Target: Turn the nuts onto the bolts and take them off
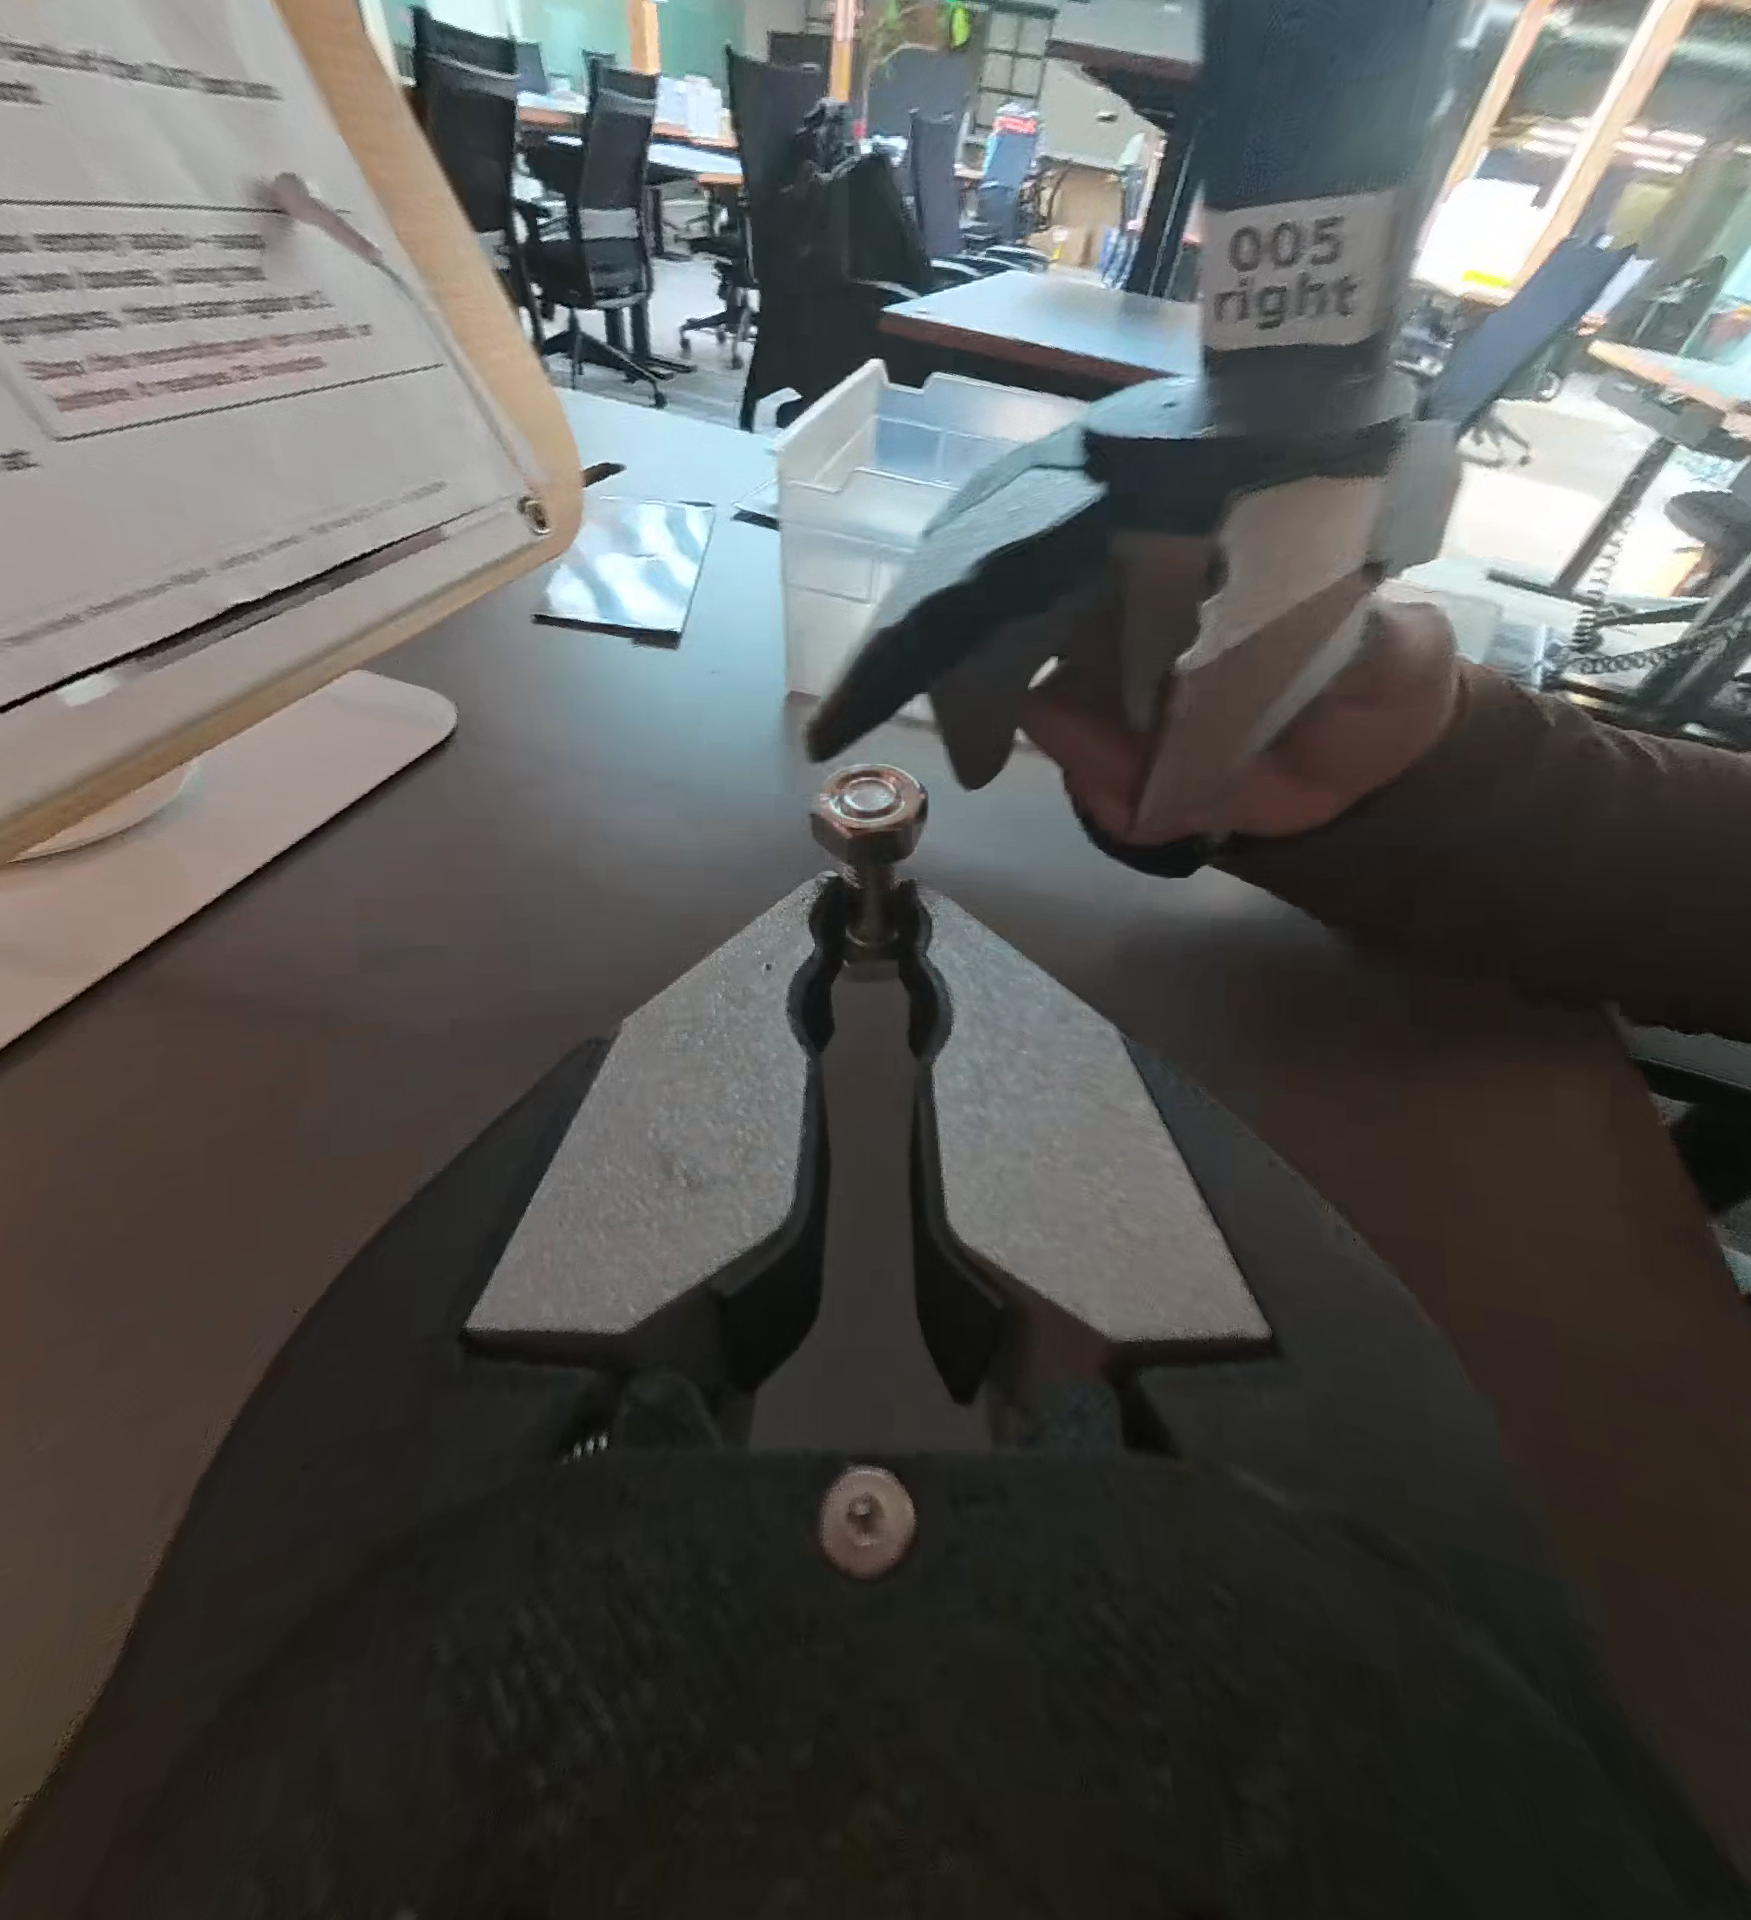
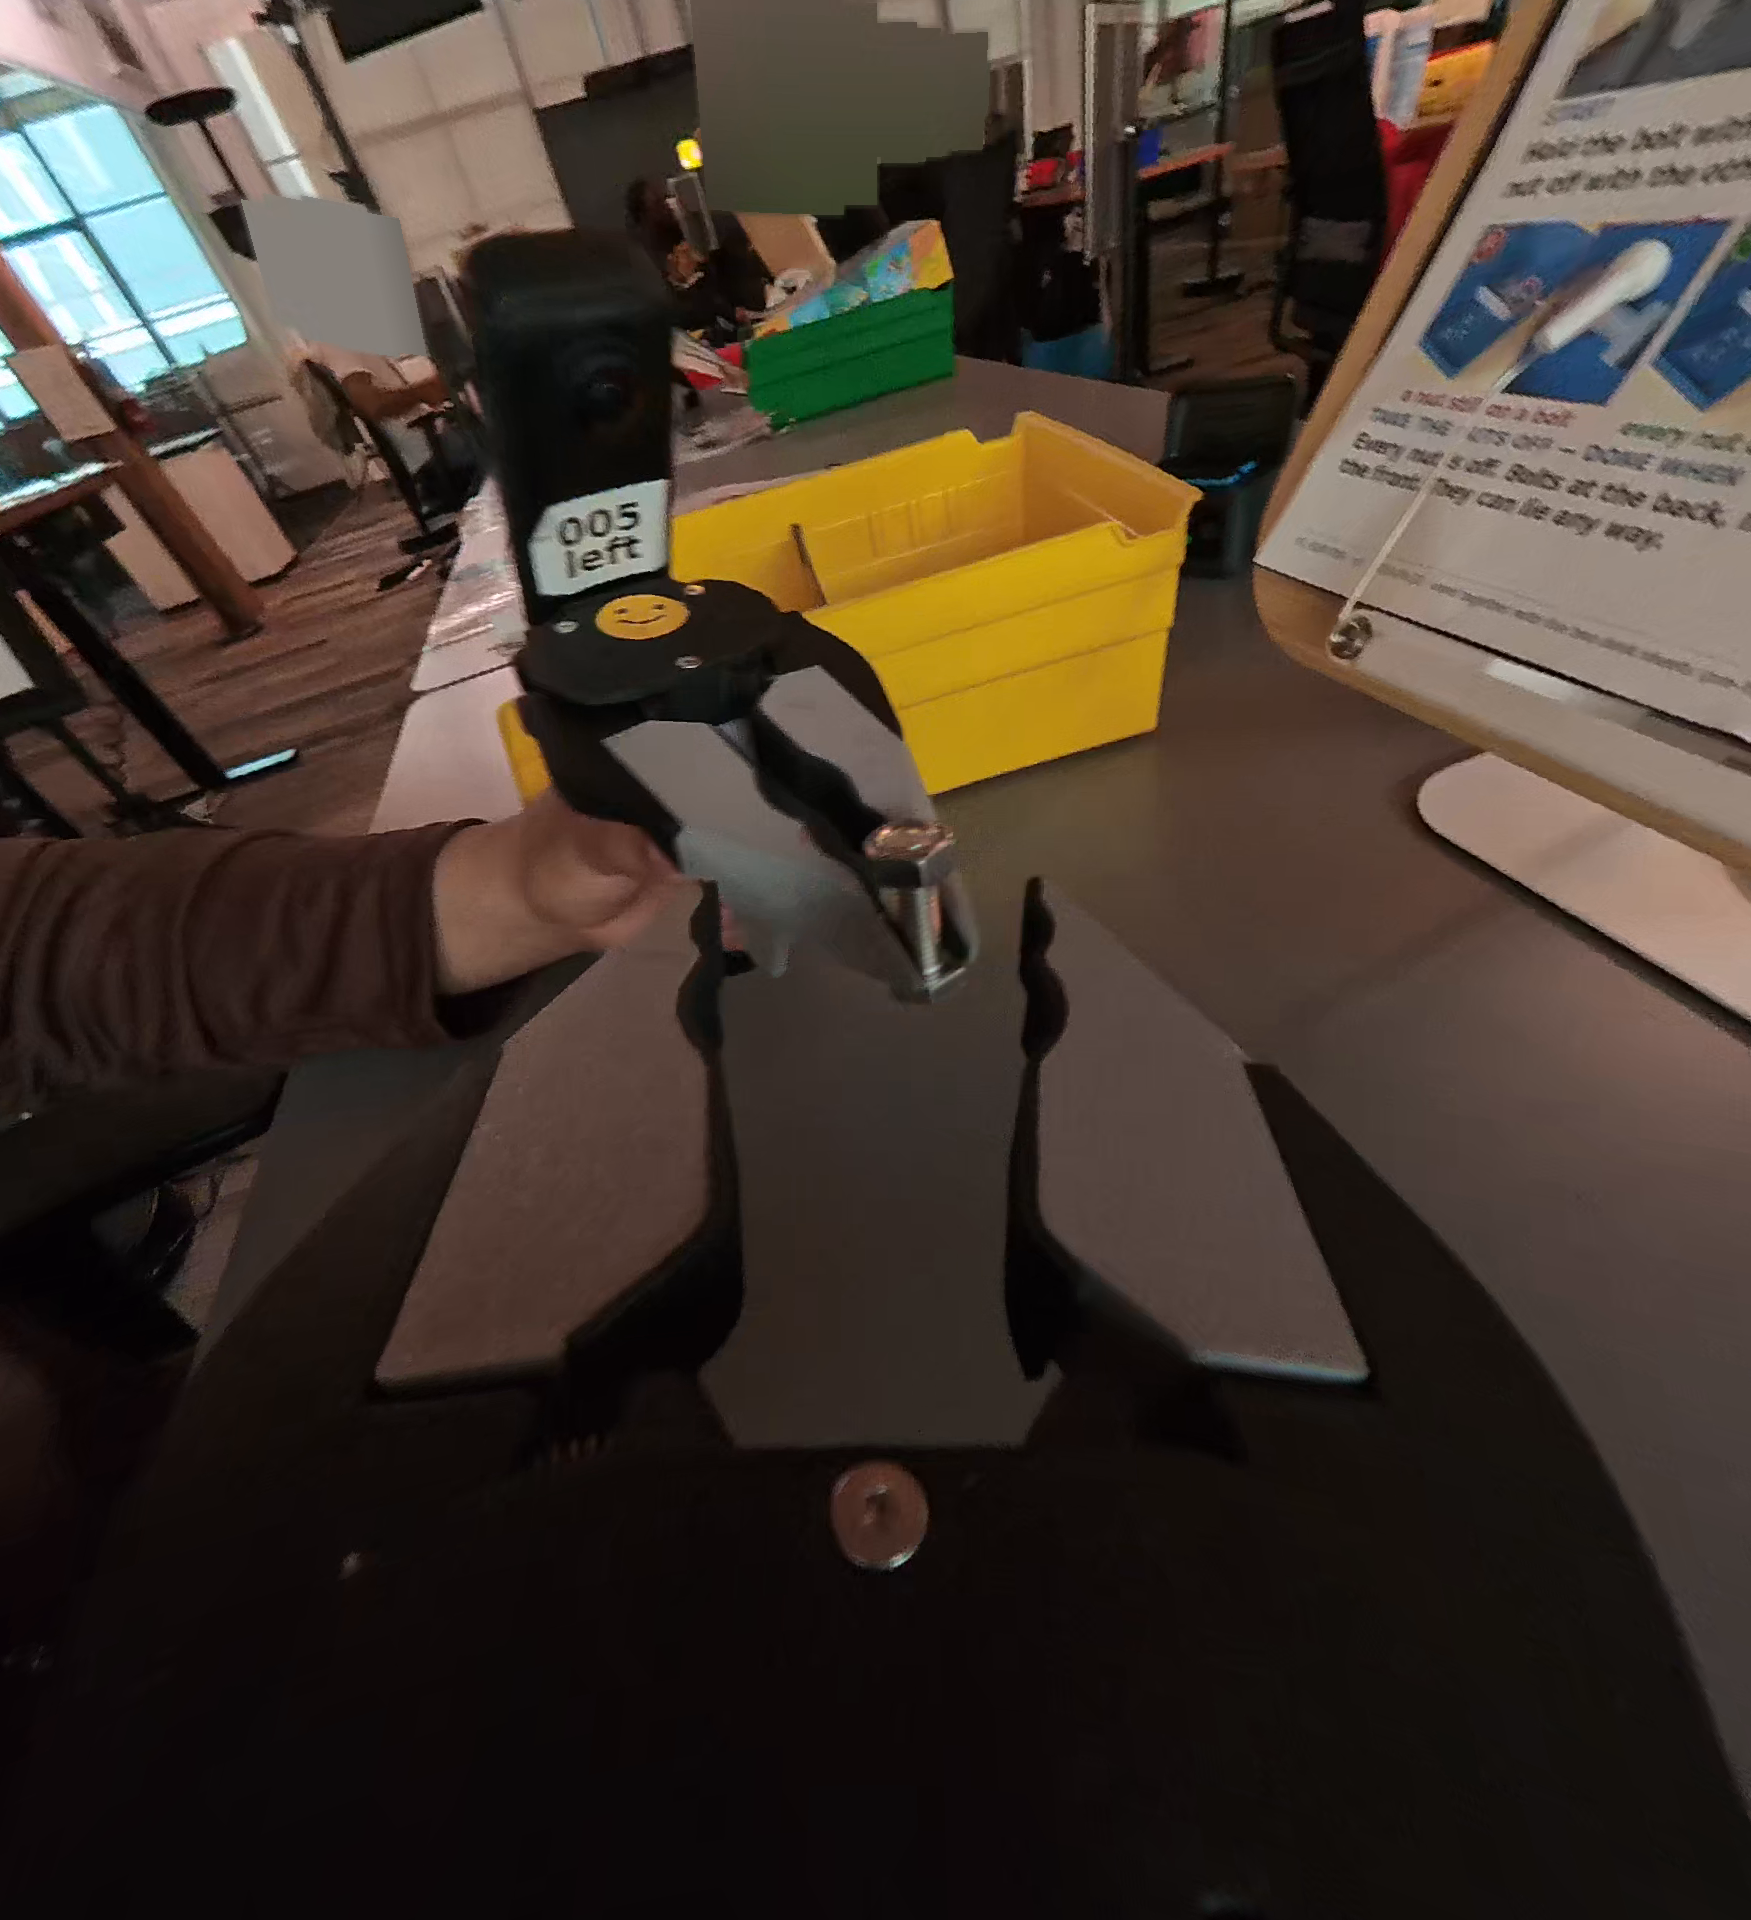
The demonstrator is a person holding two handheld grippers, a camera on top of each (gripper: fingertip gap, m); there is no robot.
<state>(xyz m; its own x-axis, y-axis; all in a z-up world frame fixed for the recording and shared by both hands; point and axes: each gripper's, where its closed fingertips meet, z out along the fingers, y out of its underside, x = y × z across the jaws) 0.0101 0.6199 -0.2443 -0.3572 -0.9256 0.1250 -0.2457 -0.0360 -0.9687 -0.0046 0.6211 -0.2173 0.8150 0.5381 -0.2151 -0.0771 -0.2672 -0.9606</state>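
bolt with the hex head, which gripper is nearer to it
Left. The left gripper is shut on the bolt, clamping its shank just below the head. The right gripper is open and empty, a short way off, not touching it.

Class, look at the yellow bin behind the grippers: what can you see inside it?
Inside the yellow bin, only a thin upright divider and bare yellow inner walls show. The bin's near wall hides the floor, so any nuts or bolts lying there cannot be seen. The left wrist view doesn't show this bin.

My left gripper point(image 1: 866, 914) is pinched nearly closed at its tips; my right gripper point(image 2: 871, 935) hangs spread wide (both gripped by brown-sleeved hands).
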